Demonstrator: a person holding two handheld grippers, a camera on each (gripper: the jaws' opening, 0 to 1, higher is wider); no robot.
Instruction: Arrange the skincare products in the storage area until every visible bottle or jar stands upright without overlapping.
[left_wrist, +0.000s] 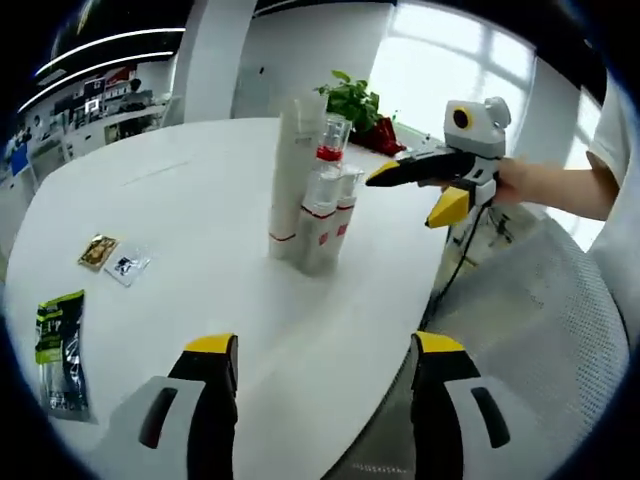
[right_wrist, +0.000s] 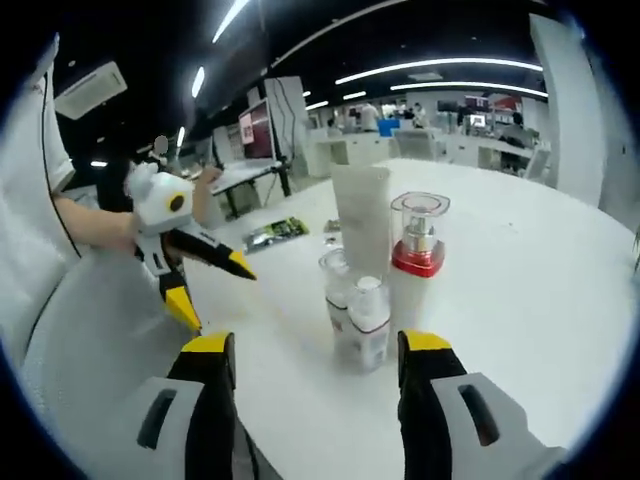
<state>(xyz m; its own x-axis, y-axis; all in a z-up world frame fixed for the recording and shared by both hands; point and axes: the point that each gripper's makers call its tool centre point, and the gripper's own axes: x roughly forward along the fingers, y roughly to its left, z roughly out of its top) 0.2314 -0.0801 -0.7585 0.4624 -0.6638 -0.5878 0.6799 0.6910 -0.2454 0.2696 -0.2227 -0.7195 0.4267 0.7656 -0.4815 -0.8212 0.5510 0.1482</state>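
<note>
Several skincare products stand upright in a tight cluster on the white round table: a tall white tube, a pump bottle with a red collar and clear cap and small clear-capped bottles. In the right gripper view the tube, pump bottle and two small bottles stand just ahead of my right gripper, which is open and holds nothing. My left gripper is open and empty, well short of the cluster. The right gripper hangs just right of the bottles.
Flat packets and a green-black sachet lie at the table's left. A potted plant stands behind the cluster. A grey mesh chair is at the table's edge. The left gripper shows open, held by a hand.
</note>
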